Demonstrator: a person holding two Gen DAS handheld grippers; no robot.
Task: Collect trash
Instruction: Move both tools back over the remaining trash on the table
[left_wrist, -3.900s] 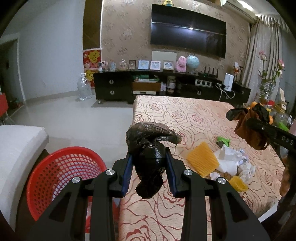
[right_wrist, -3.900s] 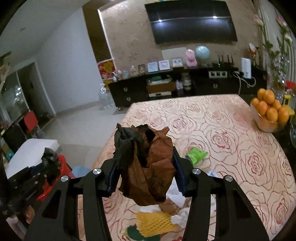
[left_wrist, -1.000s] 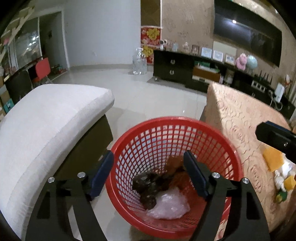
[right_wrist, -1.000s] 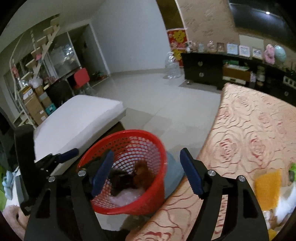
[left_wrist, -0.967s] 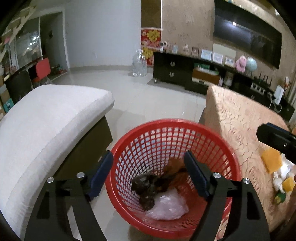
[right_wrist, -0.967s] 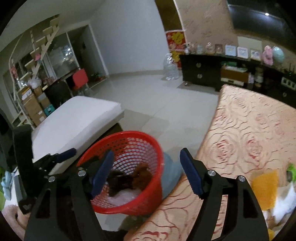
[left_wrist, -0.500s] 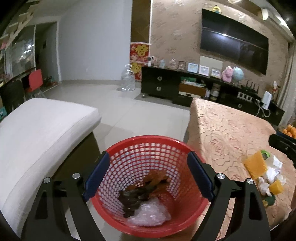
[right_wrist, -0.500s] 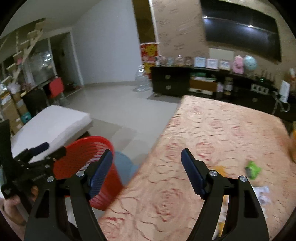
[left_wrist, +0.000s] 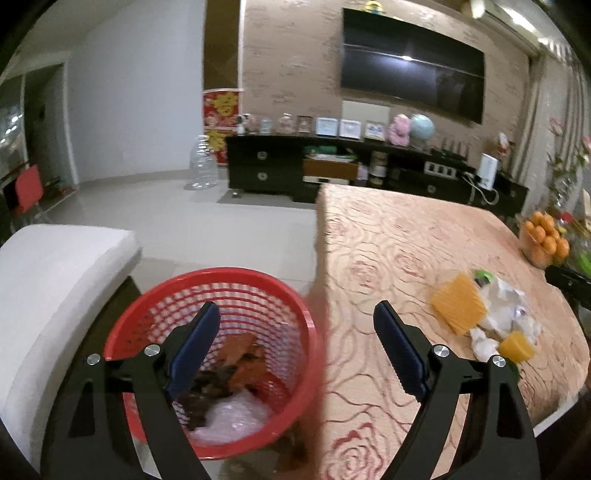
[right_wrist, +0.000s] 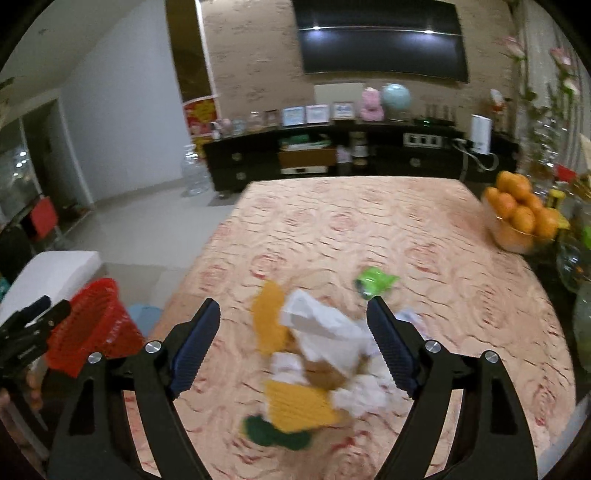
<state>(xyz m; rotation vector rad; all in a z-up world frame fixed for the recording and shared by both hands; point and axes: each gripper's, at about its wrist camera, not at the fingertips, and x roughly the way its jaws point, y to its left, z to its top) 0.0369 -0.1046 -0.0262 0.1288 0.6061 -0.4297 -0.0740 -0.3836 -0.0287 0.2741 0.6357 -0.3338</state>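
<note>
A red mesh basket (left_wrist: 255, 291) stands on the floor beside the table and holds black and brown bags (left_wrist: 229, 369) and clear plastic (left_wrist: 232, 417). My left gripper (left_wrist: 295, 350) is open and empty above the basket's right rim. My right gripper (right_wrist: 291, 347) is open and empty above a trash pile on the table: white crumpled paper (right_wrist: 325, 332), yellow foam nets (right_wrist: 295, 406), a green wrapper (right_wrist: 373, 280). The pile also shows in the left wrist view (left_wrist: 480, 314). The basket shows at the left of the right wrist view (right_wrist: 96, 325).
A table with a rose-patterned cloth (right_wrist: 369, 229) carries a bowl of oranges (right_wrist: 517, 218) at its right edge. A white cushioned seat (left_wrist: 55, 280) stands left of the basket. A dark TV cabinet (left_wrist: 332, 173) lines the far wall.
Both grippers dropped their bags into the basket and opened. The right gripper has swung right over the trash pile on the table. The left gripper has turned right toward the table.
</note>
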